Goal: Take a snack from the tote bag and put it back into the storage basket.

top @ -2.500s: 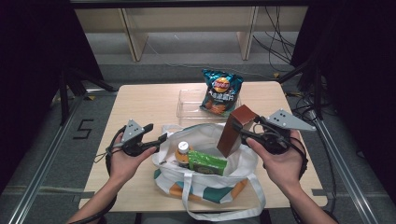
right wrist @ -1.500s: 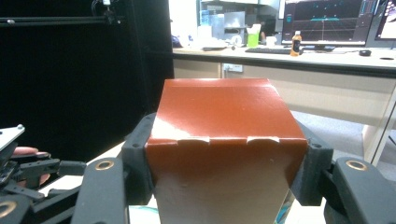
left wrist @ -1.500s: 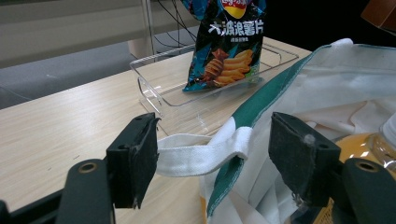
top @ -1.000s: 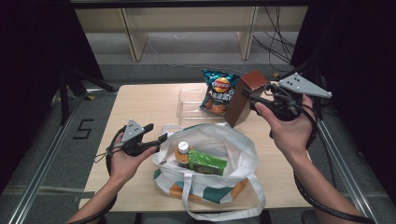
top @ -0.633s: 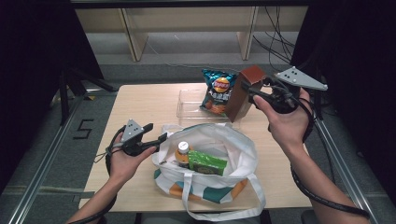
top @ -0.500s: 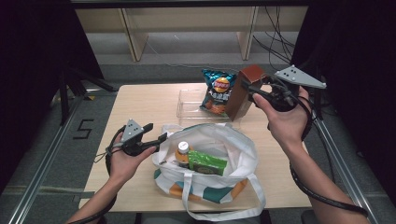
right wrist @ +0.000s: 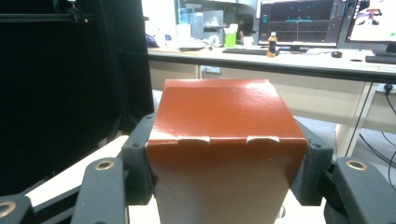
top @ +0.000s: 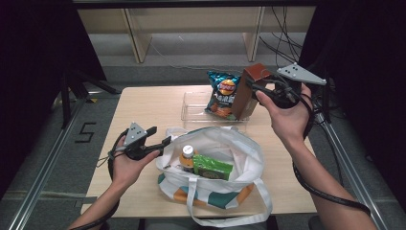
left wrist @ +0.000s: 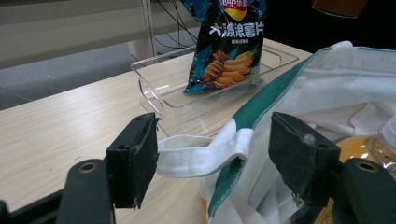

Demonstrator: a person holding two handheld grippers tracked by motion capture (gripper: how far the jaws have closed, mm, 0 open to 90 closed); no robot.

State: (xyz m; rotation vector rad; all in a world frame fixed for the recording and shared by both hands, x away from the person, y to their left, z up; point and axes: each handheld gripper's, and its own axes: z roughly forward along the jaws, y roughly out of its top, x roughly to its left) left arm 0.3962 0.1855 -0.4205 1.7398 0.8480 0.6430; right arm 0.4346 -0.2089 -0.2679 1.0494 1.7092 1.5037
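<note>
My right gripper (top: pixel 253 86) is shut on a tall brown carton (top: pixel 245 94), held tilted in the air over the right end of the clear tray (top: pixel 191 103). In the right gripper view the carton (right wrist: pixel 224 135) sits clamped between both pads. A white tote bag (top: pixel 235 146) with green trim stands open at the table's front. My left gripper (top: pixel 160 135) is at its left rim, jaws apart, with the bag's white strap (left wrist: pixel 198 154) lying loose between them. Inside the bag are an orange bottle (top: pixel 187 156) and a green packet (top: pixel 213 166).
A blue bag of chips (top: pixel 221 94) stands in the clear tray, just left of the carton; it also stands ahead of my left gripper (left wrist: pixel 212 158) as chips (left wrist: pixel 229 46). Bare wooden table (top: pixel 143 105) lies left of the tray. Black frames flank the table.
My right hand has carried the carton from above the bag up and back to the tray's right end, then eased slightly left. The left hand has stayed put.
</note>
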